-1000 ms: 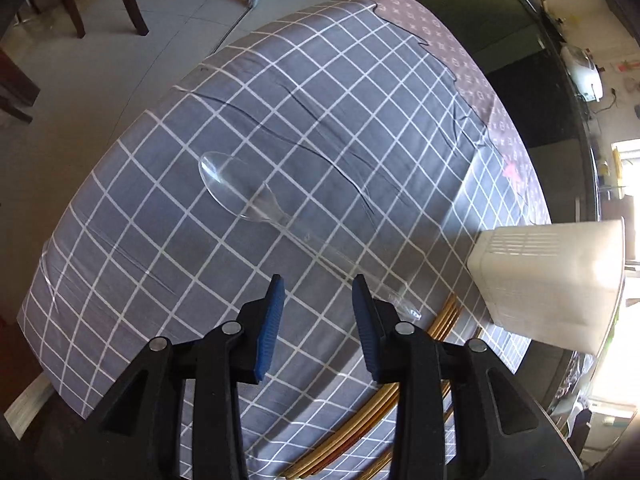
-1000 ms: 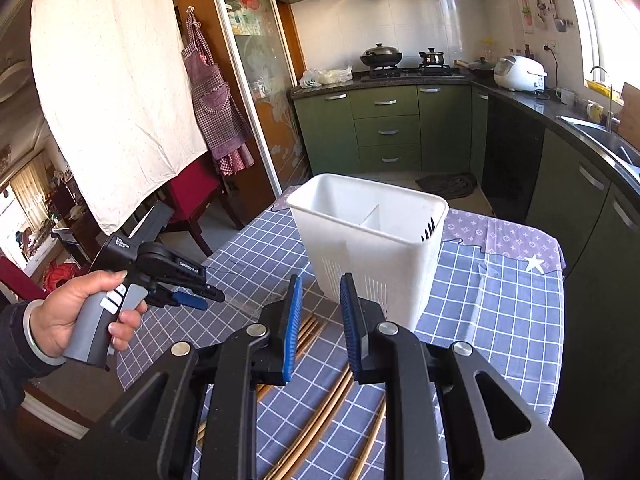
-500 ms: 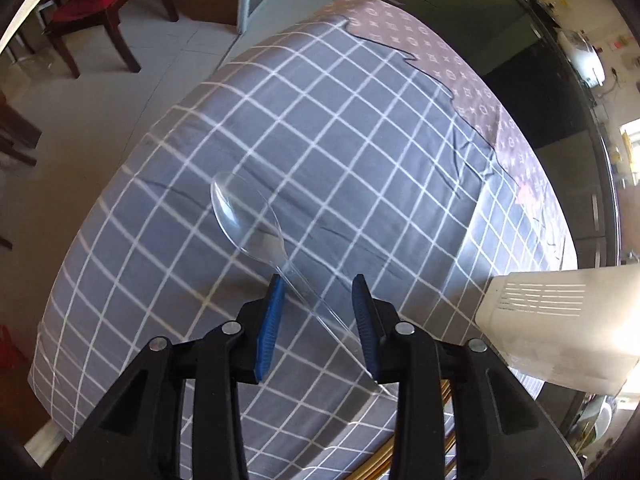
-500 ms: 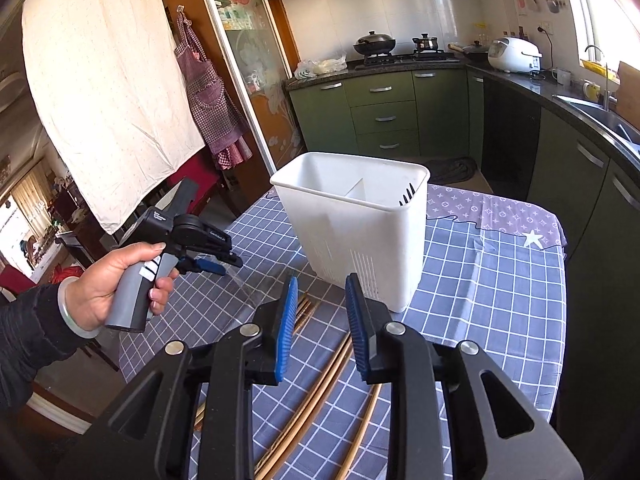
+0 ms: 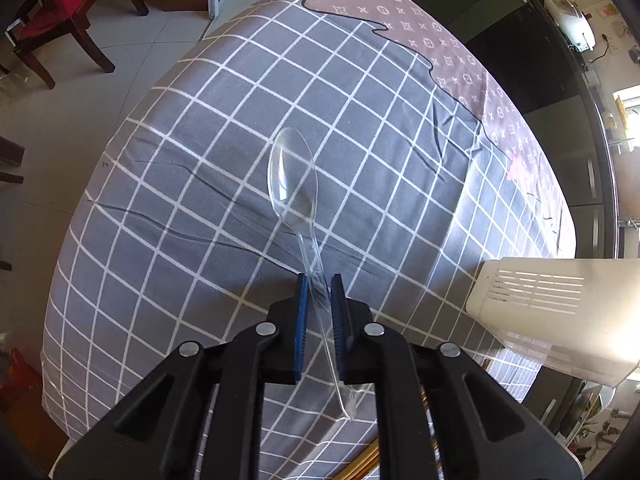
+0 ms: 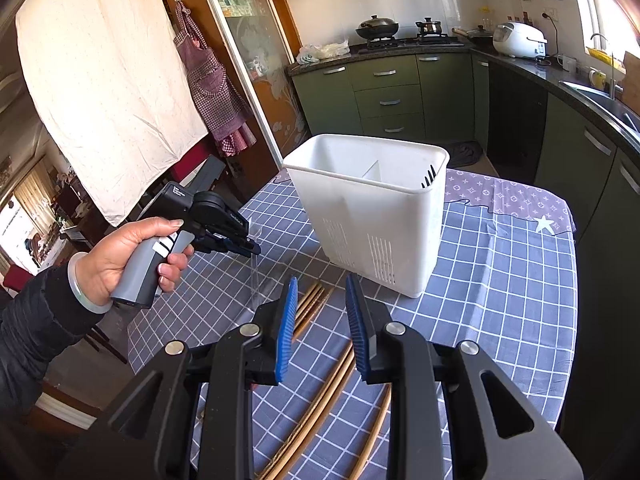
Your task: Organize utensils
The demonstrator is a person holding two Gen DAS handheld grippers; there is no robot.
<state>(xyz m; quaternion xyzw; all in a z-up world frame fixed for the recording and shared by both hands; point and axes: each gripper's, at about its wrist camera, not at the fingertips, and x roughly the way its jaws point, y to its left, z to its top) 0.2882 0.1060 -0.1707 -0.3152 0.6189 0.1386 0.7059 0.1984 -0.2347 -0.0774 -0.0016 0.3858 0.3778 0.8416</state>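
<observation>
My left gripper points steeply down over the checked tablecloth, its jaws closing on the handle of a clear plastic spoon. The pads press on the handle and the bowl points away from me. In the right wrist view a hand holds that left gripper, and the spoon hangs from it just off the cloth. My right gripper is open with nothing between its fingers, above several wooden chopsticks. The white utensil caddy stands behind them.
The caddy has two compartments, and black fork tines stick up in the right one. Chopstick ends lie by the table's near edge. A red chair stands on the floor beyond the table; green kitchen cabinets lie behind.
The left jaws have narrowed onto the spoon's handle, and the spoon has swung into line with the gripper and come off the cloth. The right gripper has hardly moved.
</observation>
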